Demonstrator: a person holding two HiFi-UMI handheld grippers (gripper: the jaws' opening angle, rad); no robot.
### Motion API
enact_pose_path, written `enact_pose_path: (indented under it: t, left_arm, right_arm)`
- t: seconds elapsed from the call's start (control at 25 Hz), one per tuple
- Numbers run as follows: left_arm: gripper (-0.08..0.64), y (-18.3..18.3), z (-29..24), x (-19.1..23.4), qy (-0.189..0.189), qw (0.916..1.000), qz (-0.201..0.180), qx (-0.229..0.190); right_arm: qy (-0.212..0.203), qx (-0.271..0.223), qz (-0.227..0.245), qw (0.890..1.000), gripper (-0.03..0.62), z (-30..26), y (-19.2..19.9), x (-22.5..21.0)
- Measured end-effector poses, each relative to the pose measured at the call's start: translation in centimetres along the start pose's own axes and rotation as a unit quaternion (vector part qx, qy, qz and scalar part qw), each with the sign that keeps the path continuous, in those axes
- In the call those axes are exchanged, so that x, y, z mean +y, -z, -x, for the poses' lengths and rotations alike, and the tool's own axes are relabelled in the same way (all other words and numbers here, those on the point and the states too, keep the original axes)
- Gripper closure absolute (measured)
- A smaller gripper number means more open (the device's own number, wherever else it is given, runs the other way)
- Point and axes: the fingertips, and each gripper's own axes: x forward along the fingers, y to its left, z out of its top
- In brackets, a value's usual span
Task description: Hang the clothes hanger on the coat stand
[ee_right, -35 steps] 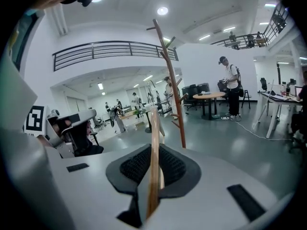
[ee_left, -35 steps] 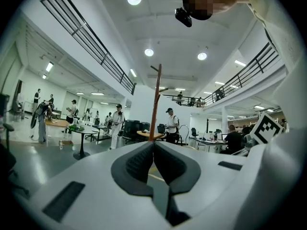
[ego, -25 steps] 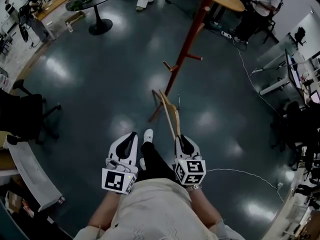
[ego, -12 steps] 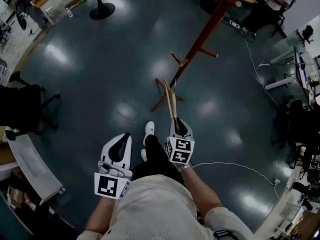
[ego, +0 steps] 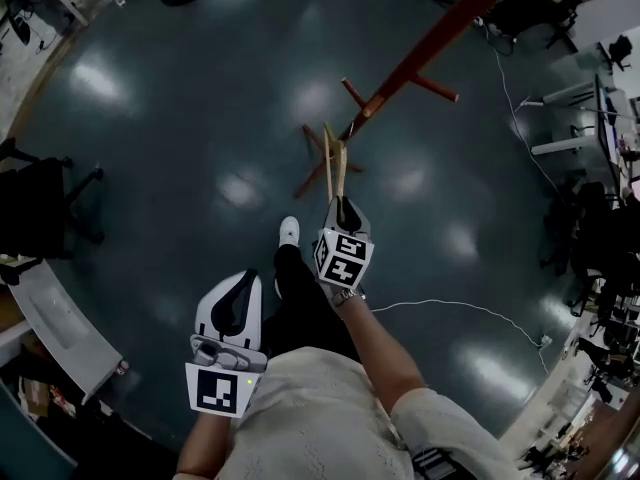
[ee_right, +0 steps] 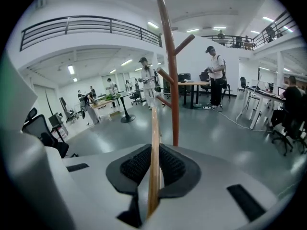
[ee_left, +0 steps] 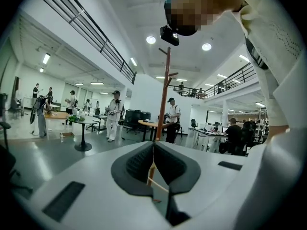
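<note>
Near coat stand (ego: 420,58), right tool (ego: 342,205) pinching wooden hanger (ego: 333,163) — left tool (ego: 242,282) pressed together.

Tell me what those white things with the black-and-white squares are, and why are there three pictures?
Those are two hand-held grippers, like big tongs; a person carries one in each hand. The head view comes from a camera on the person's head, looking down at the dark shiny floor. The other two come from small cameras riding on each gripper, looking out along its jaws. The right gripper is pinching a wooden clothes hanger, held out toward the red-brown coat stand it is meant to hang on. The left gripper is shut on nothing, down near the person's waist. A thin white cable lies on the floor.
</note>
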Motion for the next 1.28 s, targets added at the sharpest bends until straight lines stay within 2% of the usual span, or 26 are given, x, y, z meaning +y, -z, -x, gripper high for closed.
enact_pose_path:
  t: [0.2, 0.56, 0.72, 0.96, 1.28]
  left_arm:
    - [0.546, 2.5, -2.0, 0.0, 0.01, 0.999, 0.003, 0.044]
    - [0.546, 5.8, -6.7, 1.3, -0.001, 0.9948, 0.054, 0.087]
    - [0.546, 6.6, -8.1, 1.8, 0.003, 0.9961, 0.036, 0.081]
    - [0.546, 7.9, -8.6, 4.0, -0.031, 0.9937, 0.049, 0.096]
    - [0.546, 9.2, -8.4, 4.4, -0.024, 0.9916, 0.047, 0.118]
  right_arm:
    - [0.019, 0.0, -0.036, 0.999, 0.526, -4.8, -1.3, -1.6]
    - [0.034, 0.011, -0.078, 0.996, 0.526, -12.0, -2.1, -3.4]
    - [0.037, 0.003, -0.089, 0.995, 0.526, -14.5, -1.5, -4.2]
    - [0.062, -0.01, -0.117, 0.991, 0.526, -16.6, -0.3, -5.5]
    - [0.089, -0.037, -0.043, 0.994, 0.526, -17.8, 0.7, -6.0]
